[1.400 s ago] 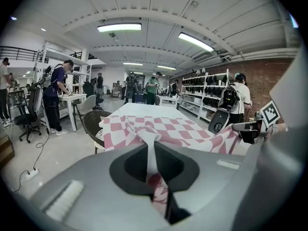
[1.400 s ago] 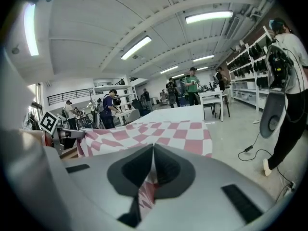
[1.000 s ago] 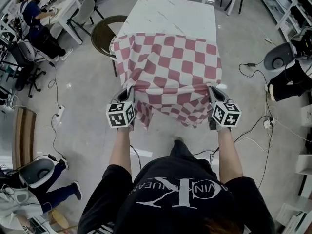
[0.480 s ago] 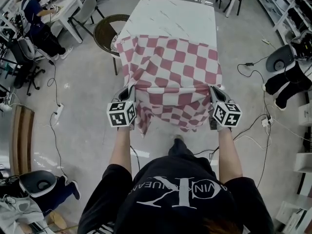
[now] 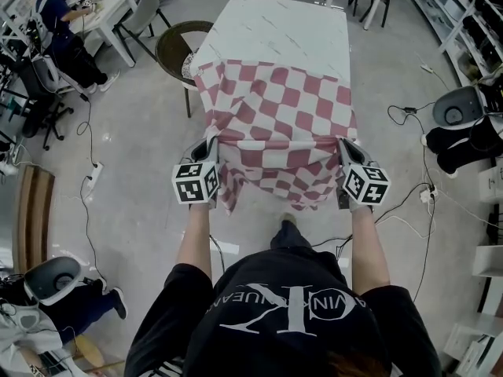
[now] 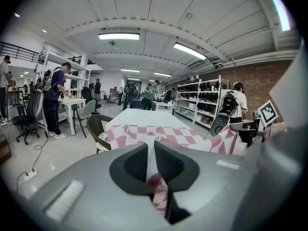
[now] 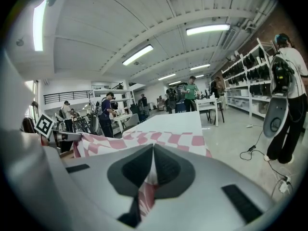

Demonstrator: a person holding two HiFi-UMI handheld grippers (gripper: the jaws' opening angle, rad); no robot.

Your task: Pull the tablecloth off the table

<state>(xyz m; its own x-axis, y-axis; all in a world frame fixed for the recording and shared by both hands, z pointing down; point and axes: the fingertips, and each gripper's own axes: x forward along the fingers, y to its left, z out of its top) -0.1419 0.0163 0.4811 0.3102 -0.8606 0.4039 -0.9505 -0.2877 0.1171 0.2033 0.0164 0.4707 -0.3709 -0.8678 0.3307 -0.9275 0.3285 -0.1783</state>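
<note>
My left gripper (image 5: pixel 207 149) is clamped shut on the tablecloth (image 5: pixel 275 108) at its lower left corner, and my right gripper (image 5: pixel 344 151) has the lower right. The cloth covers the lower half of the tabletop (image 5: pixel 275 26), centre frame. I'd draw both back evenly and level, so it slides off straight.

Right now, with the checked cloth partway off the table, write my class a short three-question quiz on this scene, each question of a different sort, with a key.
1. True or false: the tablecloth covers the whole table.
2. The left gripper and the right gripper are each shut on: A nothing; B the tablecloth; C the table's edge.
3. Short answer: which end of the table is bare, the one near the person or the far one?
Key: 1 false; 2 B; 3 the far end.
</note>
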